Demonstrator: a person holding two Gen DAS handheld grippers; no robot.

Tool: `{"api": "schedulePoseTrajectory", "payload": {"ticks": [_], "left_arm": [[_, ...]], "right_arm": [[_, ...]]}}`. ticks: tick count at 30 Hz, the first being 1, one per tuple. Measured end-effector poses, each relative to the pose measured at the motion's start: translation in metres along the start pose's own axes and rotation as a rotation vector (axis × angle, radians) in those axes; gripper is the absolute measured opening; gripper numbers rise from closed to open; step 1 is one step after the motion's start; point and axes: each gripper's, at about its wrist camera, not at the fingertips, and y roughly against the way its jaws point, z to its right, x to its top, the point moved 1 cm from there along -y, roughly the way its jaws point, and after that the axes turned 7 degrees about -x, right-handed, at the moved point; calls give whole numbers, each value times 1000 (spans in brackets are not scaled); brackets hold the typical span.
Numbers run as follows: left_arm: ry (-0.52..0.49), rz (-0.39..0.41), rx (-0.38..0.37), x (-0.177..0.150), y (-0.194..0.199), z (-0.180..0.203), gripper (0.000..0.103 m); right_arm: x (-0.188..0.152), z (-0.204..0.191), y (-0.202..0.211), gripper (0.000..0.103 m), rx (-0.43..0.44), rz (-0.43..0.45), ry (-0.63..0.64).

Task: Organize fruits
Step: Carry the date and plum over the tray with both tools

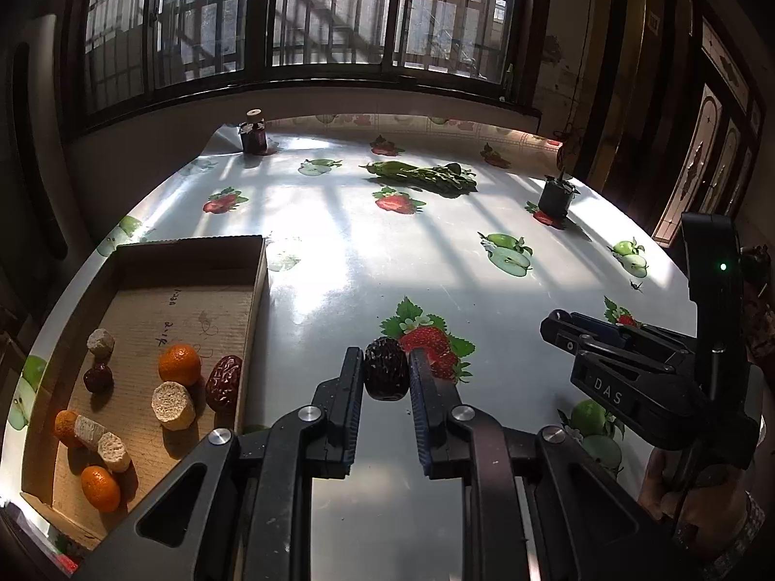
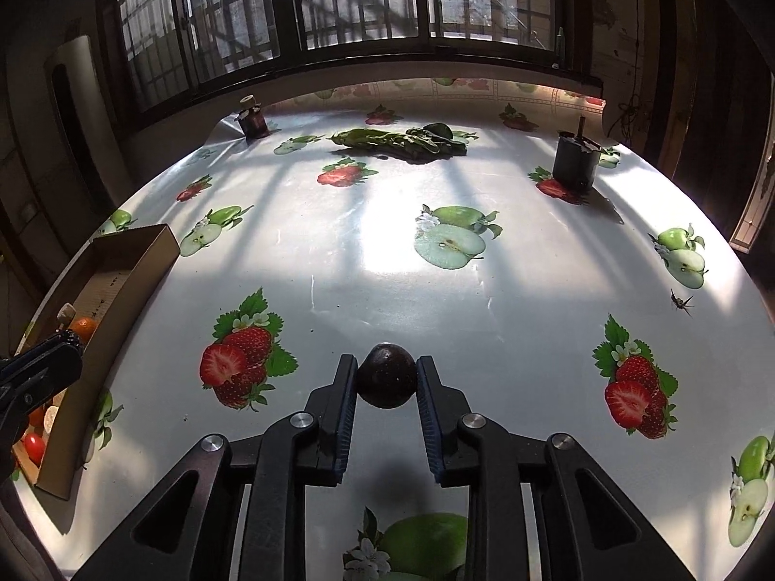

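Black fingers of the left gripper (image 1: 386, 375) pinch a wrinkly dark date (image 1: 385, 370) between their blue pads, so this gripper is closed on fruit. Its date hangs just above the shiny tablecloth (image 1: 339, 261), close to a printed strawberry.

The right gripper (image 2: 387, 380) is closed too. It holds a round, smooth, dark fruit (image 2: 387, 376), and a shadow under it suggests it is lifted off the cloth.

Both grippers seem to be on the carrying step: each has a fruit, and neither fruit is in the cardboard box (image 1: 259, 290) yet. The box sits at the left edge of the table. Inside it lie three small oranges (image 1: 179, 364), another red date (image 1: 223, 383), a small dark fruit (image 1: 98, 377) and some pale, crumbly chunks (image 1: 173, 405). From the right wrist view, a little red tomato (image 2: 34, 445) shows in the box too.

Next, each gripper likely has to go left, pass over the box wall, and open over a bare spot. The left one is nearer, so it could go first. The near end of the box is crowded, so the far end looks like the easier place to drop things.

Farther off, near the window, sit a small dark jar (image 1: 253, 138), a bunch of green leaves (image 1: 426, 175) and a black cup (image 1: 556, 196). They are well apart from the box and block nothing. A person's hand (image 1: 663, 484) holds the right gripper's handle.
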Motion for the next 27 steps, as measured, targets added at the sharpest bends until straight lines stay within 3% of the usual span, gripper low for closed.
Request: {"api": "schedulePoseTrajectory", "payload": {"ticks": [9, 27], "left_arm": [[-3, 68, 50, -1, 27, -16, 18], [103, 113, 97, -9, 53, -85, 18]], "right_arm": [[5, -35, 31, 26, 46, 41, 56], [11, -120, 52, 26, 158, 73, 173]]}}
